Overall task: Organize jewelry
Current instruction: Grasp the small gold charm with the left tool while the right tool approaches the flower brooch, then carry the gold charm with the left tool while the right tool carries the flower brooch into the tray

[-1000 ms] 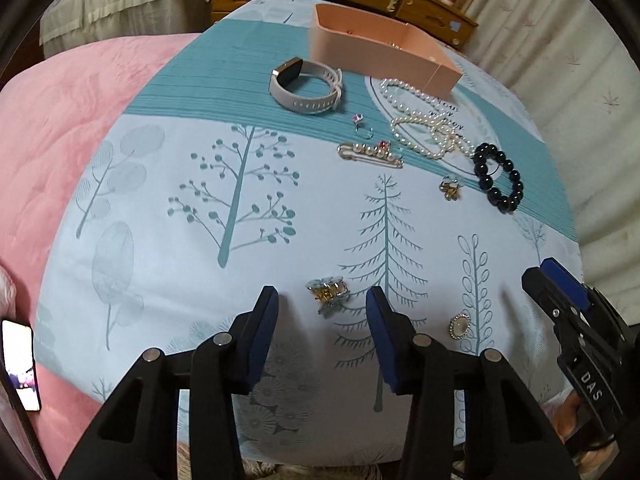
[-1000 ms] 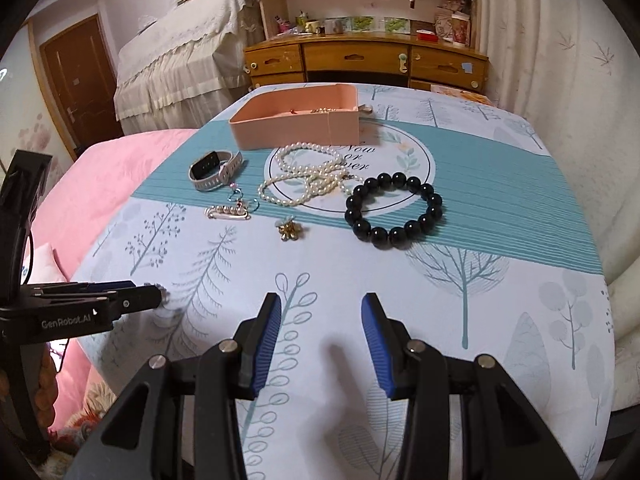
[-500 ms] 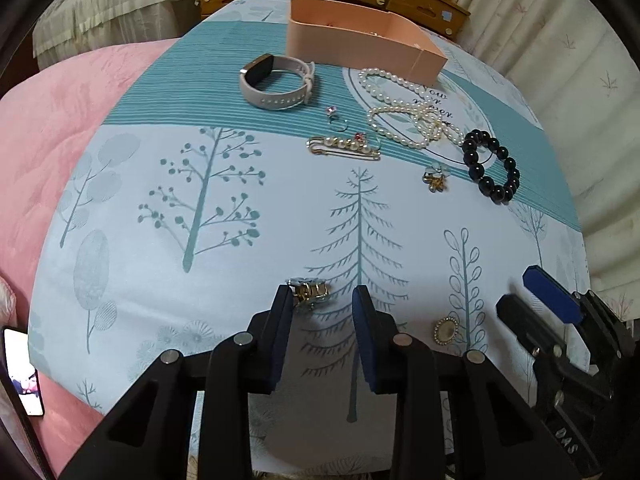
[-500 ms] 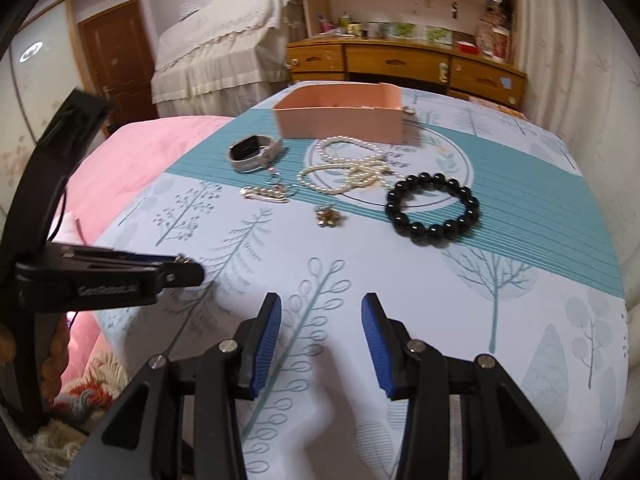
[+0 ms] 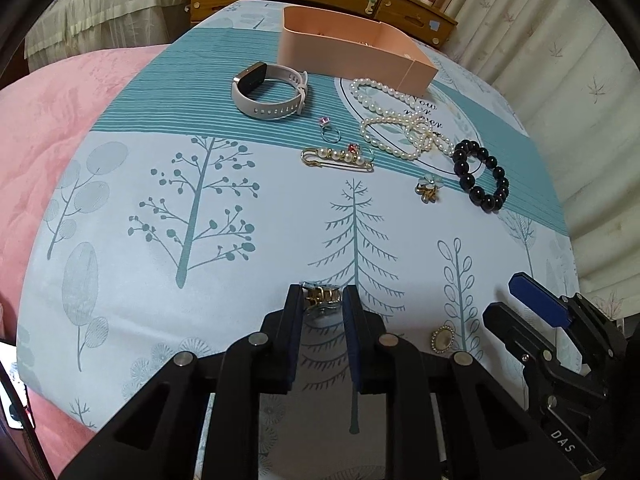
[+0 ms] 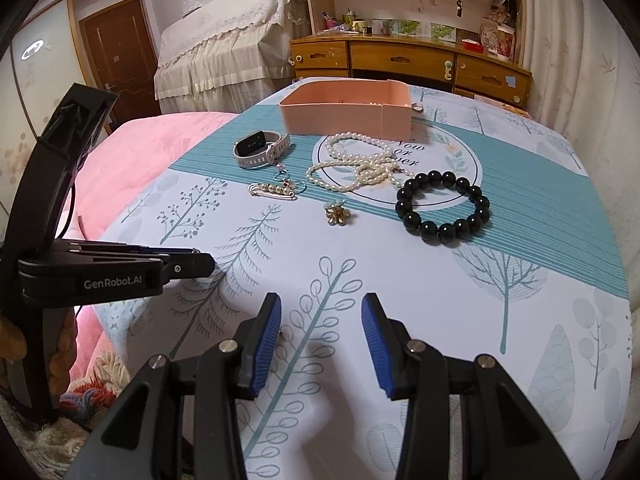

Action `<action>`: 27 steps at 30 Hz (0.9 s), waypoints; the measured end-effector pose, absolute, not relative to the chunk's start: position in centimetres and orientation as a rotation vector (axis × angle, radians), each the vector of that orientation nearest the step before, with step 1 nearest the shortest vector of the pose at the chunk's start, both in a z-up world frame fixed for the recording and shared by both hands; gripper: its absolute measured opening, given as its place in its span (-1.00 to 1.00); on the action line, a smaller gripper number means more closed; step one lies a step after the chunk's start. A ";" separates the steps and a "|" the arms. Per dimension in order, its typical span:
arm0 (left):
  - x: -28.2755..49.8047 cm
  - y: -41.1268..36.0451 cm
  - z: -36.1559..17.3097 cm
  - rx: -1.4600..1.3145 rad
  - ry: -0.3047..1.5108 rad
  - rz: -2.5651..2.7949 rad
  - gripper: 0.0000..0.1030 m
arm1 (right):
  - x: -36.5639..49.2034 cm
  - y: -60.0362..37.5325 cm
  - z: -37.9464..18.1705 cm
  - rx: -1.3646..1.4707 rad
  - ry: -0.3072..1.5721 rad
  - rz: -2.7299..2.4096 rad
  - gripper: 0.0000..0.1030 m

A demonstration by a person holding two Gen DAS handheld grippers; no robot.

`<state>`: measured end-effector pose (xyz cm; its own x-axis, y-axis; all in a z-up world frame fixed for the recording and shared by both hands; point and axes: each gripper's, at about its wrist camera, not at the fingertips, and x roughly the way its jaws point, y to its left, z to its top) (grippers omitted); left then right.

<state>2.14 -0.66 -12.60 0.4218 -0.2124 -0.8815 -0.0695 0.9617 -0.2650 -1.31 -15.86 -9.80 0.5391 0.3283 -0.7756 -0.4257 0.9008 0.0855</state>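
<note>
My left gripper (image 5: 322, 300) is shut on a small gold and pale-blue flower clip (image 5: 322, 295), just above the tablecloth's near edge. My right gripper (image 6: 321, 320) is open and empty; it shows at the right of the left wrist view (image 5: 516, 292). A pink jewelry box (image 5: 352, 46) (image 6: 346, 114) stands at the far side. In front of it lie a white watch (image 5: 270, 92), a ring (image 5: 329, 130), a pearl pin brooch (image 5: 338, 158), a pearl necklace (image 5: 394, 128), a black bead bracelet (image 5: 482, 180) and a gold flower earring (image 5: 429, 189). An oval brooch (image 5: 441, 339) lies near my left gripper.
The tree-print cloth (image 5: 200, 240) covers a table beside a pink bed cover (image 5: 48, 120). A wooden dresser (image 6: 408, 60) stands behind the table, curtains to the right. A phone (image 5: 14, 396) shows at the lower left.
My left gripper moved forward over the flower clip and closed on it. My right gripper stayed open and shifted only slightly.
</note>
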 end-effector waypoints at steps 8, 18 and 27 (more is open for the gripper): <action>2.3 -0.1 -11.2 -0.264 1.064 -0.127 -0.65 | 2.2 -14.9 -9.7 -0.097 0.941 0.468 -0.18; 2.9 1.6 -10.3 -0.245 1.006 -0.135 -0.65 | 6.7 -12.4 -10.7 -0.199 0.950 0.445 -0.18; 3.1 2.9 -10.8 -0.268 1.013 -0.148 -0.65 | 8.2 -11.2 -11.9 -0.281 0.975 0.447 -0.29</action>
